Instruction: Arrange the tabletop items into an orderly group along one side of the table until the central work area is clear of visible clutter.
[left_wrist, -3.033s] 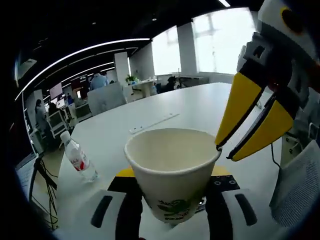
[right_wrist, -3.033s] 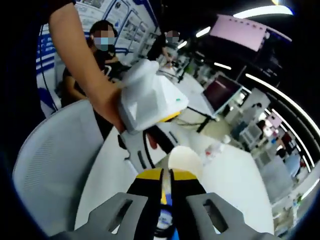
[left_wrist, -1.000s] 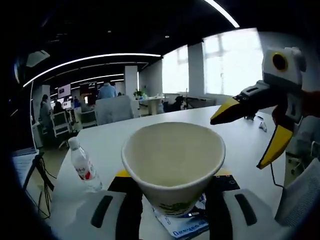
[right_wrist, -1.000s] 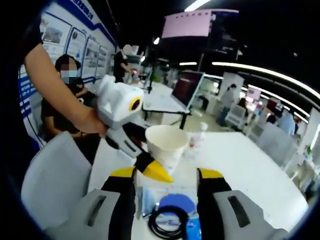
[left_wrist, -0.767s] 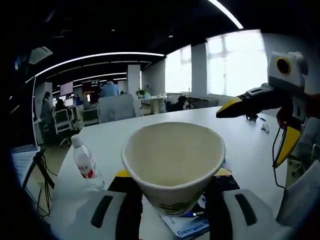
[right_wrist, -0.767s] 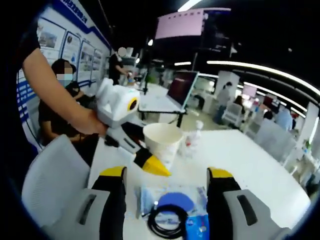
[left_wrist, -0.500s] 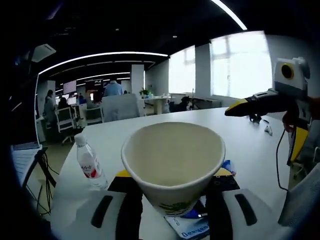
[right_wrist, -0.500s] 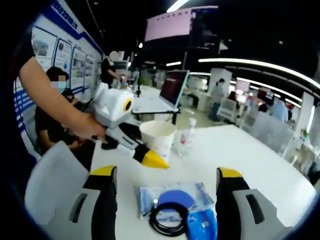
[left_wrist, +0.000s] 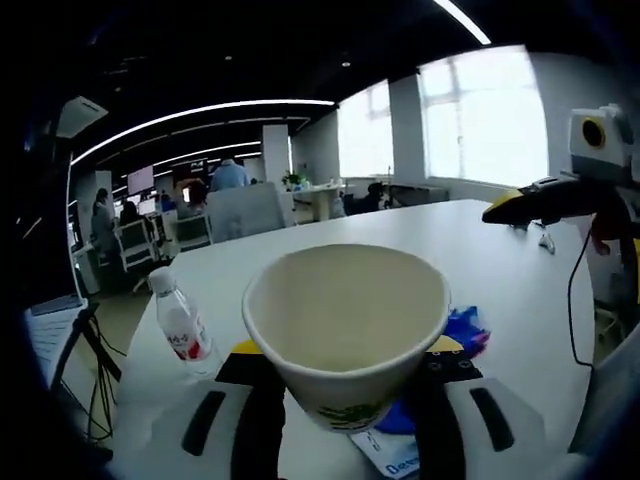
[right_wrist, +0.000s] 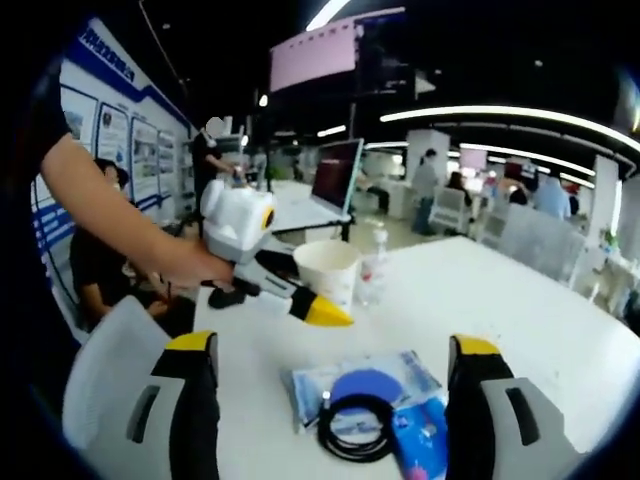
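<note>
A white paper cup (left_wrist: 345, 330) with a green print stands upright between the jaws of my left gripper (left_wrist: 345, 425), which is shut on it. In the right gripper view the same cup (right_wrist: 330, 270) is at mid-table with the left gripper (right_wrist: 318, 305) around it, held by a person's arm. My right gripper (right_wrist: 333, 350) stands wide open with nothing between its fingers. Just ahead of it a clear packet (right_wrist: 365, 395) with a blue disc and a coiled black cable lies flat on the table. A yellow fingertip (left_wrist: 512, 207) of the right gripper reaches in from the right.
A small water bottle (left_wrist: 182, 328) stands on the white table (left_wrist: 420, 235) left of the cup; the bottle (right_wrist: 374, 265) is right behind the cup in the right gripper view. A white chair (right_wrist: 105, 395) sits at the near edge. An open laptop (right_wrist: 335, 175) stands beyond.
My right gripper has gone from shut near the cup rim to wide open and drawn back; the packet now lies on the table. The left gripper still holds the cup.
</note>
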